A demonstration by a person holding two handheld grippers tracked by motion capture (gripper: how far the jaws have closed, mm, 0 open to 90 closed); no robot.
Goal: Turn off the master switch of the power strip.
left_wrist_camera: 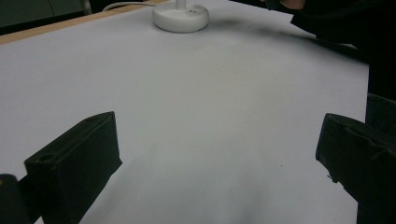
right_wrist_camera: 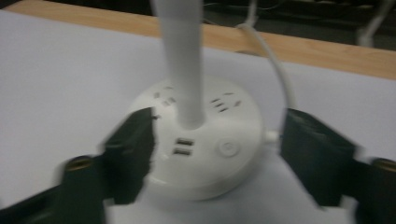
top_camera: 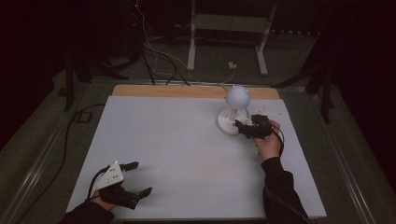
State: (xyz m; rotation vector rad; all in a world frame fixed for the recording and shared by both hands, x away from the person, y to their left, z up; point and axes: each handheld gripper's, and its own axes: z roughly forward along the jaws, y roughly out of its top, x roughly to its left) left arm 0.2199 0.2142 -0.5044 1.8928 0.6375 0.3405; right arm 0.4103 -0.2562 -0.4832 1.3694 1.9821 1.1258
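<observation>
A white desk lamp stands at the table's far right, with a round base [top_camera: 227,123] and a globe head [top_camera: 237,96]. My right gripper [top_camera: 243,125] is open at the base, held by a hand [top_camera: 268,143]. In the right gripper view its jaws stand either side of the base [right_wrist_camera: 205,154], not pressing it; the stem [right_wrist_camera: 181,60], USB ports [right_wrist_camera: 183,146], a round button [right_wrist_camera: 229,149] and a white cable [right_wrist_camera: 276,70] show. My left gripper [top_camera: 140,178] hovers open at the near left corner with nothing between its jaws; the lamp base [left_wrist_camera: 180,17] lies far ahead of it.
A white sheet [top_camera: 177,140] covers the table, with a wooden strip [top_camera: 159,90] along the far edge. Small white bits [top_camera: 270,110] lie right of the lamp. Behind the table run cables [top_camera: 159,56] and a metal frame's legs [top_camera: 191,46]. A dark sleeve [left_wrist_camera: 327,28] shows in the left gripper view.
</observation>
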